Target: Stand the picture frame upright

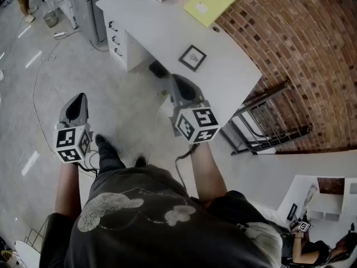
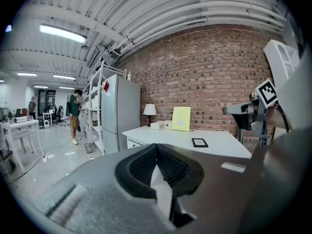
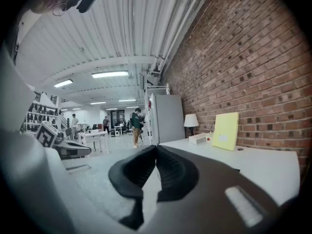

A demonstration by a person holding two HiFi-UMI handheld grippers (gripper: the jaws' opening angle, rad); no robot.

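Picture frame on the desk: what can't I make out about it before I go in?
- Its back: the picture frame lies flat on the desk, so the underside is hidden in every view.
- Its picture: too small in the head view and the left gripper view.
- Right gripper view: frame not visible; the body of the right gripper covers the near desk.

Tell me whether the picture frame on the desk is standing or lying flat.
Lying flat: the picture frame rests face up on the white desk, its whole front visible from above.
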